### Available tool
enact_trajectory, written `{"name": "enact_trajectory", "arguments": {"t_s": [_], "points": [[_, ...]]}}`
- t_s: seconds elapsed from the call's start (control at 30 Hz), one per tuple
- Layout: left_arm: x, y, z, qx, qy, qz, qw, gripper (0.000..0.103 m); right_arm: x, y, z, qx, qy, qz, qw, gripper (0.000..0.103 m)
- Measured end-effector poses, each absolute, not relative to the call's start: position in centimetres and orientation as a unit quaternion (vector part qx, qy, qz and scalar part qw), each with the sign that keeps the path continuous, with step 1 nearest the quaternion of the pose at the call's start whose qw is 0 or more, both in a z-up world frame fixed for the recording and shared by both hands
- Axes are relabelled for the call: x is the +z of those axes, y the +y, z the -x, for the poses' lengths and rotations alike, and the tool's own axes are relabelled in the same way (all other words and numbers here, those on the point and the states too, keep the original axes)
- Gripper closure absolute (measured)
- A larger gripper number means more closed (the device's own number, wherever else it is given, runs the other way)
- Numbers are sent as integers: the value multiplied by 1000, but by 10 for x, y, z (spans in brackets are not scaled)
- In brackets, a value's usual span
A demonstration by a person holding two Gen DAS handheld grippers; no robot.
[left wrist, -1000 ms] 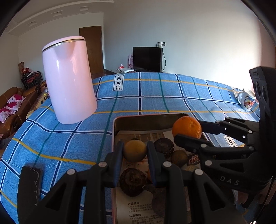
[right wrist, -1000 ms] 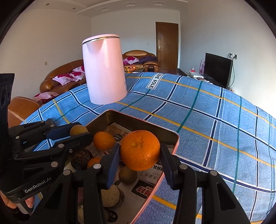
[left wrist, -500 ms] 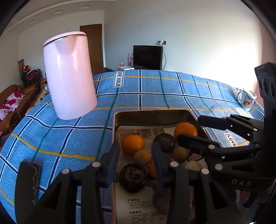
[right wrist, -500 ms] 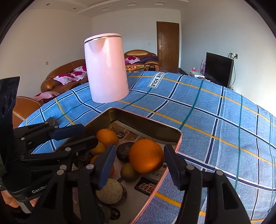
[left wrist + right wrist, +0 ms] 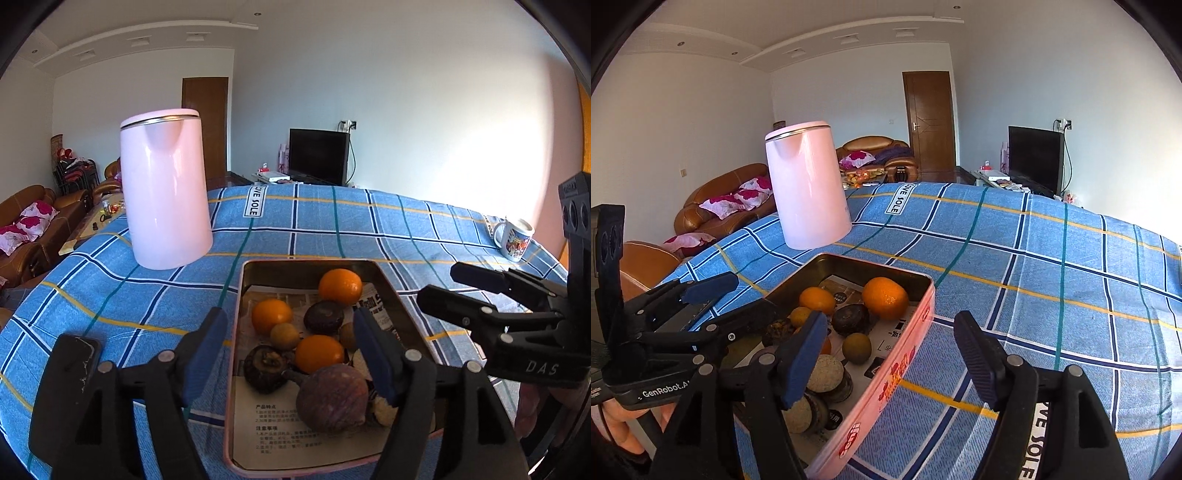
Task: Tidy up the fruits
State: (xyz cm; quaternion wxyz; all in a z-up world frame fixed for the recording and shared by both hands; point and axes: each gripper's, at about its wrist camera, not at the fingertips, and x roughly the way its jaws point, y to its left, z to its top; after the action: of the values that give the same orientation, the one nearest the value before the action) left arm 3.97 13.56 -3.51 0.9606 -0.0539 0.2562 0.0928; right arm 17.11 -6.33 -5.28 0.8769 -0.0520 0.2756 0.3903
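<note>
A pink metal tin [image 5: 236, 332] [image 5: 908, 347] lined with printed paper sits on the blue plaid cloth. It holds oranges [image 5: 340, 286] [image 5: 885, 297], small brownish-yellow fruits [image 5: 284, 336], dark mangosteens [image 5: 324, 316] and a large purple fruit [image 5: 332, 397]. My left gripper [image 5: 290, 349] is open and empty, raised over the tin's near half. My right gripper [image 5: 892, 354] is open and empty, raised above the tin's right rim; it also shows at the right in the left wrist view [image 5: 491, 291].
A tall pink kettle [image 5: 164, 188] [image 5: 807, 184] stands on the cloth behind the tin to the left. A printed mug [image 5: 513, 238] stands at the far right table edge. A dark phone [image 5: 74, 354] lies at near left. Sofas and a TV stand beyond.
Both grippers have let go of their fruit into the tin, opened wide and pulled back and up. The orange and the small yellow fruit now lie in the tin.
</note>
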Motion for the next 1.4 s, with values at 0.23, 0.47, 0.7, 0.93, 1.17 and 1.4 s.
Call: {"name": "enact_trajectory", "arguments": {"t_s": [0.23, 0.47, 0.7, 0.93, 1.17, 1.4], "points": [[-33, 128, -33, 92, 246, 57, 963, 30, -43, -78, -153, 393, 251, 55, 883, 29], [-32, 123, -30, 90, 244, 56, 964, 30, -39, -85, -145, 393, 243, 53, 885, 29], [-31, 119, -26, 89, 240, 55, 965, 28, -37, -88, -139, 394, 236, 52, 887, 29], [-30, 117, -25, 89, 239, 56, 965, 24, -35, -95, -132, 393, 230, 48, 889, 28], [-27, 111, -21, 88, 233, 50, 967, 14, -33, -102, -126, 392, 222, 46, 892, 28], [-26, 109, -21, 92, 230, 49, 967, 8, -32, -108, -124, 389, 219, 42, 894, 28]]}}
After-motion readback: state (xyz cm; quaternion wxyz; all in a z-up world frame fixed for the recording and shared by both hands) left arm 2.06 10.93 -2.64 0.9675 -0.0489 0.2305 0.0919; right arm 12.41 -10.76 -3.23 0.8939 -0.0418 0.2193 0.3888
